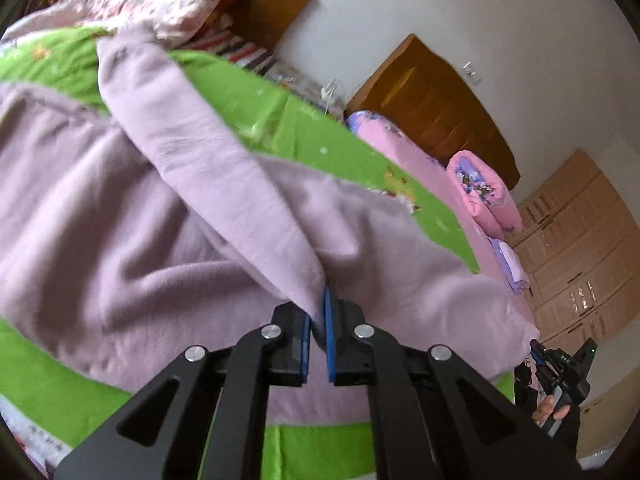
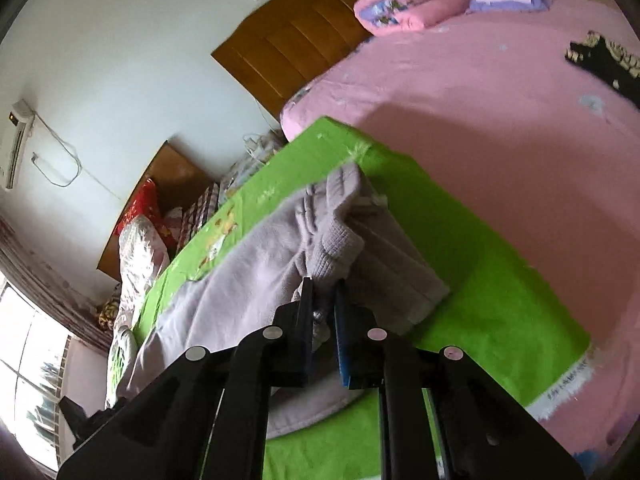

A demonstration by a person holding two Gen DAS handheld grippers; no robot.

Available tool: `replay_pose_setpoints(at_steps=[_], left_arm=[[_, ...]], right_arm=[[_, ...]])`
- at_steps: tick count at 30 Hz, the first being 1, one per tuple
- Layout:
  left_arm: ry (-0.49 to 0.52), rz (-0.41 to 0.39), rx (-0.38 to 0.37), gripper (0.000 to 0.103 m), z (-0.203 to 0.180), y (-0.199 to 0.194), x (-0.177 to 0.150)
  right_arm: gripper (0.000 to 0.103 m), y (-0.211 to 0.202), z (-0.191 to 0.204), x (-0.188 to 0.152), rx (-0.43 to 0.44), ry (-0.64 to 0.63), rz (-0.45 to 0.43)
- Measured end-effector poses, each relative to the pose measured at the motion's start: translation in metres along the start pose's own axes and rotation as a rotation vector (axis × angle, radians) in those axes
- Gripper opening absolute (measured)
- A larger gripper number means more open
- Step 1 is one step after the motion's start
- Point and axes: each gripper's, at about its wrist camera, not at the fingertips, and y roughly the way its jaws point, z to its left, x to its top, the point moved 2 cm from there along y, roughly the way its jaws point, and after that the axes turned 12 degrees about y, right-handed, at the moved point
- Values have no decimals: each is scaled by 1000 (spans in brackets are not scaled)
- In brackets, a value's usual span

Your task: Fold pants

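Note:
Pale lilac pants (image 1: 132, 216) lie spread over a green cloth (image 1: 256, 92) on the bed. My left gripper (image 1: 319, 316) is shut on a pinched-up fold of the pants fabric, which rises from the blue pads toward the upper left. In the right wrist view the pants (image 2: 256, 264) run away to the left, with the ribbed waistband (image 2: 340, 240) bunched up. My right gripper (image 2: 323, 304) is shut on that waistband end. The other gripper (image 1: 560, 372) and a gloved hand show at the lower right of the left wrist view.
Rolled pink quilts (image 1: 480, 196) and wooden headboards (image 1: 432, 104) stand at the far side. A pink sheet (image 2: 500, 120) covers the neighbouring bed, with a dark patterned garment (image 2: 604, 64) on it. Pillows (image 1: 168, 4) pile up at the head end. A wardrobe (image 1: 576, 248) fills the right.

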Motion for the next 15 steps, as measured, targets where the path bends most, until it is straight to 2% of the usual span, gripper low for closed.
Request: replay_pose_setpoints(at_steps=[3, 5, 7, 12, 15], left_arm=[[-24, 14, -2, 6, 5, 3, -10], [-57, 69, 20, 6, 16, 21, -26], [-73, 101, 32, 6, 18, 33, -37], [-60, 78, 32, 6, 16, 23, -31], [-69, 109, 42, 8, 22, 33, -38]], right_arm=[[13, 13, -20, -5, -52, 43, 23], [13, 28, -35, -10, -79, 72, 45], [13, 29, -39, -10, -70, 81, 41], [13, 21, -32, -5, -77, 38, 26], [13, 35, -44, -8, -97, 60, 48]])
